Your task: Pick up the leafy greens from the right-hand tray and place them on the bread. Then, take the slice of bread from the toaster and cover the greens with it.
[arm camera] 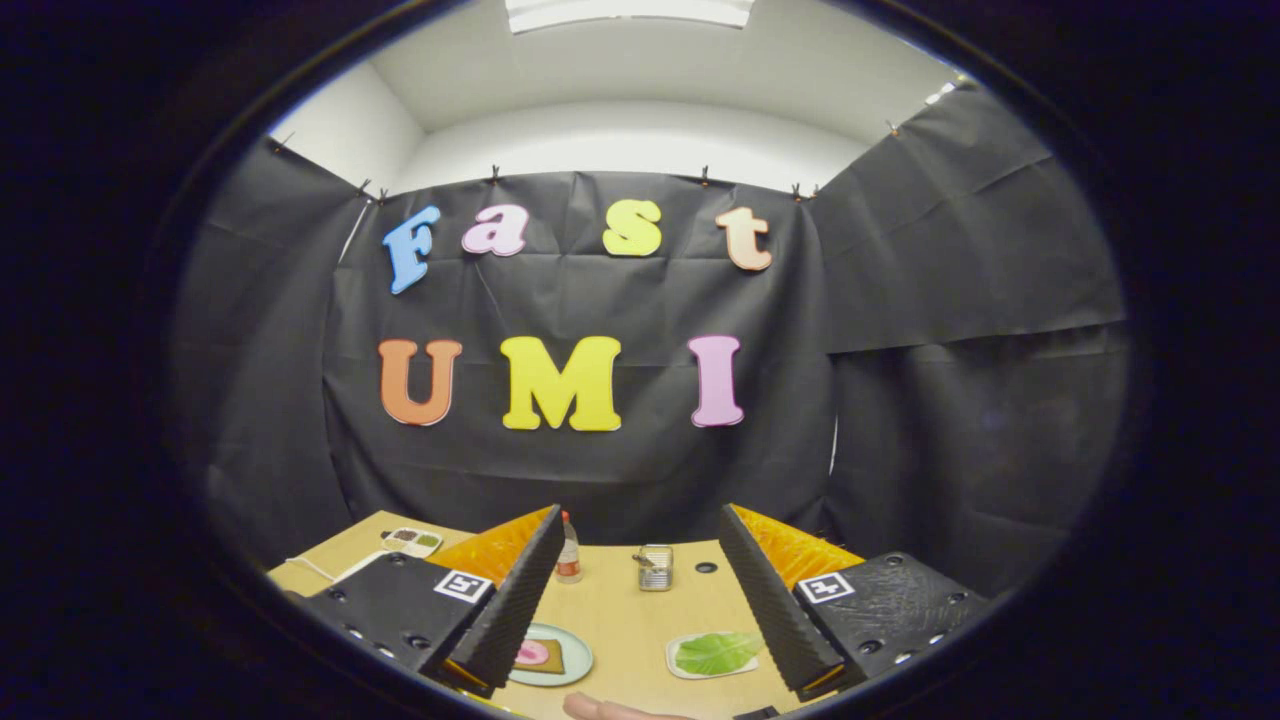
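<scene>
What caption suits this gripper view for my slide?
Open gripper above the table: leafy greens on tray, bread on plate.

The tabletop (640, 630) is pale tan wood. A green leaf (716, 652) lies on a white tray (680, 662). A light green plate (577, 657) holds brown bread (550, 661) topped with a pink slice (531, 653). Toward the far edge stand a silver toaster (655, 567) and a clear bottle (568, 552) with a red cap and orange label.
</scene>
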The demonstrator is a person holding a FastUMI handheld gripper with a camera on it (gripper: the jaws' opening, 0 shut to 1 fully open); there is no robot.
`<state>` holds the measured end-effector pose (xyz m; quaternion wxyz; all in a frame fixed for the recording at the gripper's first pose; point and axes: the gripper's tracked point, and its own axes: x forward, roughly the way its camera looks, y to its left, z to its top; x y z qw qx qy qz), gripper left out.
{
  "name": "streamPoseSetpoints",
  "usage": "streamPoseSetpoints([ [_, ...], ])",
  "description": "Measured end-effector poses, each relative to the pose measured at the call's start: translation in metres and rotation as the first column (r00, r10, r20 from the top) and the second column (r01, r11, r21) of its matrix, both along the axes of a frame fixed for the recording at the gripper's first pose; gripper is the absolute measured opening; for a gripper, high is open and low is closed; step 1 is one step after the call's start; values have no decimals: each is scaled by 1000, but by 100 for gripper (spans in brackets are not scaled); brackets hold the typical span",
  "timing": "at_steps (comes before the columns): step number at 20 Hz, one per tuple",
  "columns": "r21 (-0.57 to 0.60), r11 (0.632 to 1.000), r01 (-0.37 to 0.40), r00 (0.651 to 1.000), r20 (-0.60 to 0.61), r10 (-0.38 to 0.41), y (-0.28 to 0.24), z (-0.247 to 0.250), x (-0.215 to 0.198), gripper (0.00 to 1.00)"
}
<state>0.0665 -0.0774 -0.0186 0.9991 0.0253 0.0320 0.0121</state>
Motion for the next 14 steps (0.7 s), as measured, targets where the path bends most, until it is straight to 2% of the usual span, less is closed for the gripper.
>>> streamPoseSetpoints([
  [4,13,999,-46,998,-32,46,-14,-22,24,95],
  [6,17,998,-68,992,-102,69,-23,-54,40,95],
  [9,-15,999,-47,976,-214,43,-59,-116,65,95],
  [14,-46,998,-34,904,-428,11,-120,-232,98,95],
])
